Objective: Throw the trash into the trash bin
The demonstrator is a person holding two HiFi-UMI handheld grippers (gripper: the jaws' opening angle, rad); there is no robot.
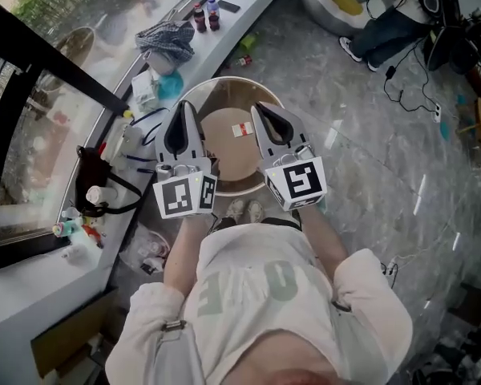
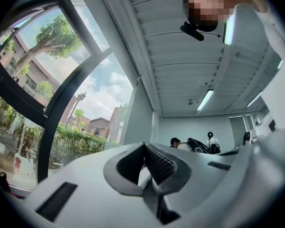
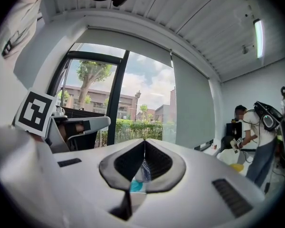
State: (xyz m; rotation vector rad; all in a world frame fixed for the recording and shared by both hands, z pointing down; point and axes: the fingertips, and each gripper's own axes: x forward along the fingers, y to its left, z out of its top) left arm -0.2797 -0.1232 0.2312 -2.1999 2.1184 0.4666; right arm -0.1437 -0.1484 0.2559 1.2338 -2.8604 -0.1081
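Nearest me, both claws hang side by side above the near rim of the bin, pointing away from my chest. My left claw is closed, tips meeting with nothing between them. Its own view shows that; the head view shows only the backs of the jaws. My right claw is closed tip to tip as well. Its own view shows a sliver of blue pattern and teal in the slot below the tips, and I cannot tell what that is.

The bin is round, with pale walls and a brown floor. The trash, a small white and red scrap, lies on that floor, between the two claws as seen from above. Only the head view shows it, because both claw views look out over the bin.

Further off on the left, a ledge carries a cloth and two bottles. The right gripper view shows the window with trees beyond it, and a person at far right. The left gripper view shows the ceiling lights.
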